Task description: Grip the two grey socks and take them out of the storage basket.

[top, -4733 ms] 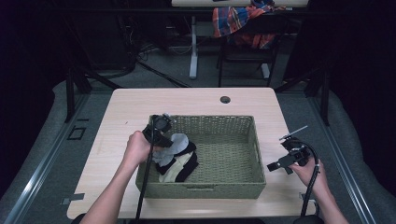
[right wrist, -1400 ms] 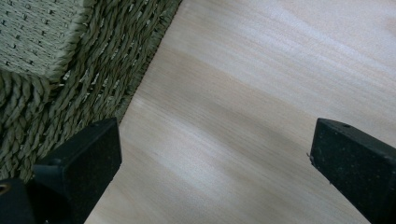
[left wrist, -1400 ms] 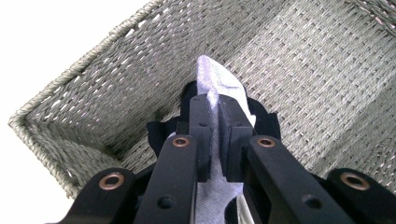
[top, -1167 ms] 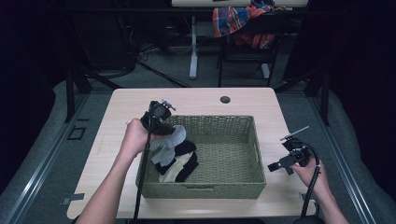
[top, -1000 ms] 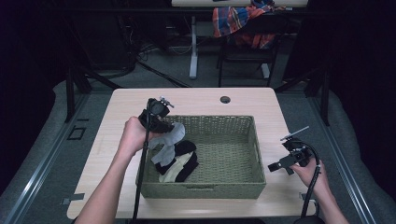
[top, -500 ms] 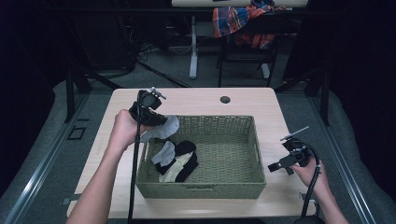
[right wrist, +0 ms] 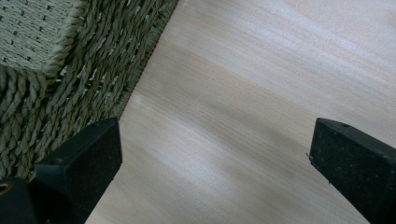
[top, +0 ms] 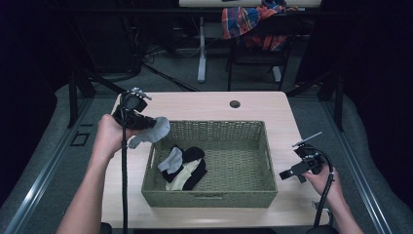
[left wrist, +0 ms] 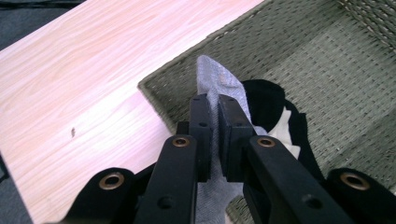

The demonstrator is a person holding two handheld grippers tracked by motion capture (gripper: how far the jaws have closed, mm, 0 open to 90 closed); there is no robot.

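The left gripper hung above the far left corner of the woven basket, its 2 jaws clamped tight on a grey sock. In the left gripper view the sock stood pinched between the black pads, with its free end poking out past the tips and more cloth trailing below them. From the high view the sock drooped over the basket's left rim, part of it over the bare table and part over the basket's inside, clear of the pile below.

That pile, black, white and grey socks, lay in the left half of the basket's floor, against the left wall. The right half of the basket floor was bare weave. In the left gripper view the basket's corner pointed toward the tabletop, with a broad run of wood to its left.

The right gripper sat low at the near right of the table, just beside the basket's right wall, in the person's right hand. Its jaws stood wide apart with nothing between them; the right gripper view showed bare wood between the 2 pads and the basket's braided wall at the left. A strip of free table ran between basket and right edge. A small dark hole marked the far edge of the table.
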